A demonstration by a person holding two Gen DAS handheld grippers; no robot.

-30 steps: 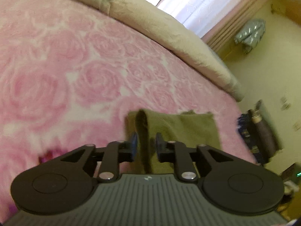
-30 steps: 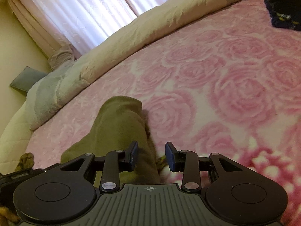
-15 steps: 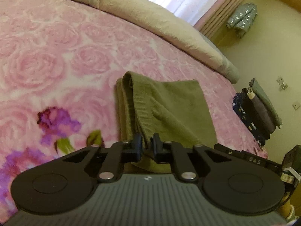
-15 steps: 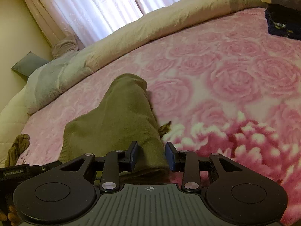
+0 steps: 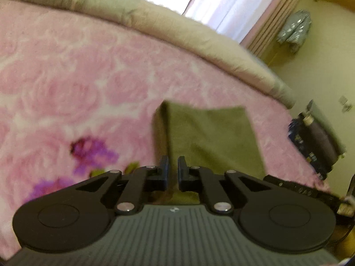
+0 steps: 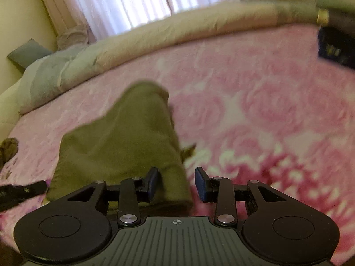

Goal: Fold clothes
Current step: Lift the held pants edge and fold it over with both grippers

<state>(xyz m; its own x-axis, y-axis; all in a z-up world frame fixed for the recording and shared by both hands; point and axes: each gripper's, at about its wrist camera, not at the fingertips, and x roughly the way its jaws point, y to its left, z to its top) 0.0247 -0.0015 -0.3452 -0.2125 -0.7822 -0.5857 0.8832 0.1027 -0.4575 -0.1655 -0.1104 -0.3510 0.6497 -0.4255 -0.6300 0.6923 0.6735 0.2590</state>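
Note:
An olive-green folded garment [image 5: 210, 137] lies on the pink rose-patterned bed cover [image 5: 66, 77]. My left gripper [image 5: 172, 168] is at its near left edge, jaws close together with a narrow gap; the view is blurred and I cannot tell if cloth is pinched. In the right wrist view the same garment [image 6: 124, 137] lies left of centre. My right gripper [image 6: 176, 182] is open over its near right edge, the cloth between the fingers.
A beige rolled duvet [image 5: 177, 33] runs along the far side of the bed under the curtains [image 6: 124, 0]. A stack of dark folded clothes [image 5: 315, 141] sits at the bed's right end. A dark olive cloth [image 6: 7, 148] lies at the left.
The left gripper closed from open to nearly shut at the garment's edge, then pulled back and up. The right gripper stayed open and drew back slightly. Both views are now motion-blurred.

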